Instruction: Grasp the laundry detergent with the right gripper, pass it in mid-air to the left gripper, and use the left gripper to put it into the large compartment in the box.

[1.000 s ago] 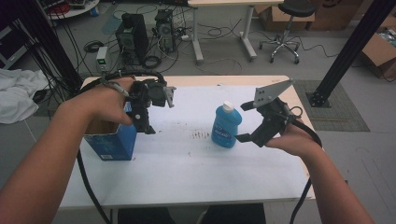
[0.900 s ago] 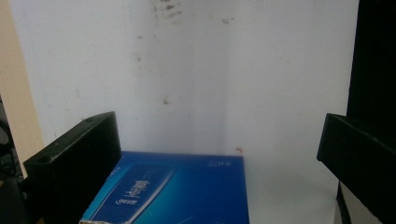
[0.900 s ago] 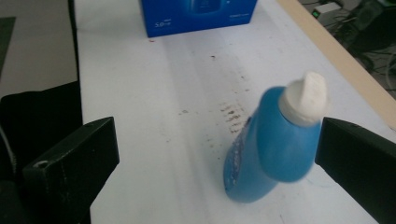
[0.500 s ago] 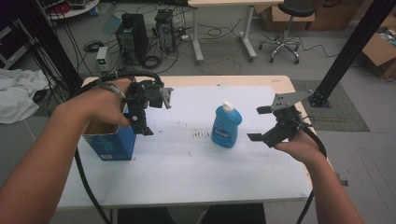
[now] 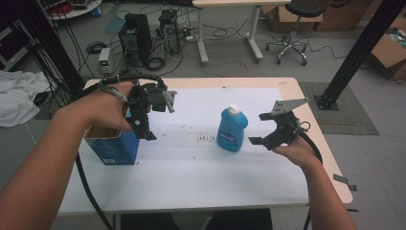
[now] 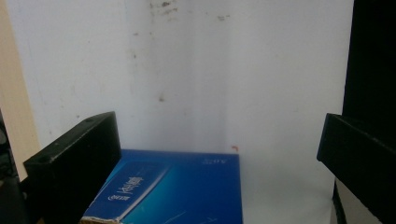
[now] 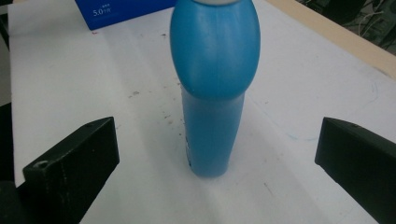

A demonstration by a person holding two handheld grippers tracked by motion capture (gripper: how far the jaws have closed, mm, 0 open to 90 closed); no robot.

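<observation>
The blue bottle (image 5: 232, 129) stands upright mid-tabletop (image 5: 191, 163), just beyond the released right tongs (image 5: 261, 139); smooth, probably slippery plastic, best clamped at its narrower lower body; the left tongs (image 5: 143, 129) hover agape over the blue box (image 5: 112, 146).

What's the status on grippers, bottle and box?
Left gripper open over blue box. Right gripper open, beside blue bottle, not touching. Bottle upright on white mat. Nothing between jaws and bottle.

I drew the right gripper (image 5: 261, 140) back from the bottle (image 5: 231, 129), which it had touched a second before; its jaws ended apart, clear of it.
</observation>
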